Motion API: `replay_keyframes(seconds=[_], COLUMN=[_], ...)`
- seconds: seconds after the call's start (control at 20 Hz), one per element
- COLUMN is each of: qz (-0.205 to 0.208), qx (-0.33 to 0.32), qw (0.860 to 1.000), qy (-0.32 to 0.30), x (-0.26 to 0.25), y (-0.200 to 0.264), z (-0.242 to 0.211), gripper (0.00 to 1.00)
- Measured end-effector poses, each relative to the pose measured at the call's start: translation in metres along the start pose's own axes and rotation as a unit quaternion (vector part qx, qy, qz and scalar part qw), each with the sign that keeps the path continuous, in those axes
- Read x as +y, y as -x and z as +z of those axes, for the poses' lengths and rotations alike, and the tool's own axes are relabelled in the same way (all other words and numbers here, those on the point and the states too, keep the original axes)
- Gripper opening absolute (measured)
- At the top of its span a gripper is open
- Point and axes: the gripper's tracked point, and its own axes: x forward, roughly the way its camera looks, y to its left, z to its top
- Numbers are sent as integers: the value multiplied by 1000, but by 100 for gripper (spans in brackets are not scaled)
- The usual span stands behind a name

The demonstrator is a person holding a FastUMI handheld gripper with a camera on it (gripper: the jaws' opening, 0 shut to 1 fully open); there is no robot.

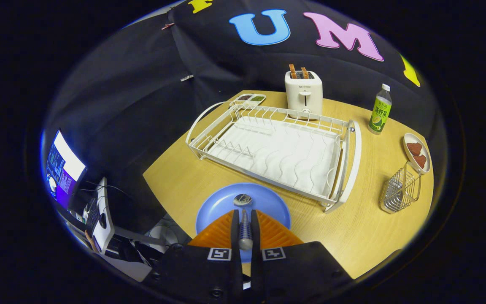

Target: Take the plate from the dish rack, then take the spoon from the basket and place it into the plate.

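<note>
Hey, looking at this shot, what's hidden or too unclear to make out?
- Handle of the metal spoon: hidden between the gripper fingers, gripper view.
- Near rim of the round blue plate: covered by the fingers.
- Contents of the small white tray behind the white wire dish rack: too small.

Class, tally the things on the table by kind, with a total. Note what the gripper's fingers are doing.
Dishes (plate, snack dish, divided tray): 3
Wire holders (rack, basket): 2
Spoon: 1
Toaster: 1
Bottle: 1
Total: 8
Gripper: shut on the spoon, over the plate.
</note>
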Motion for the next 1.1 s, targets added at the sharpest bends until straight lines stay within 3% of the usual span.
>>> replay_keyframes(seconds=[0.5,0.6,0.8,0.95,1.1], qz=[-6,-14,-25,-24,-24], qx=[34,42,47,55,56], qw=[999,999,999,998,998], qy=[11,12,8,5,1], x=[-3,-6,-9,-9,-8], y=[-13,-14,-15,-15,-13], z=[-27,-32,-38,-43,-46], gripper=[17,22,52,83,92])
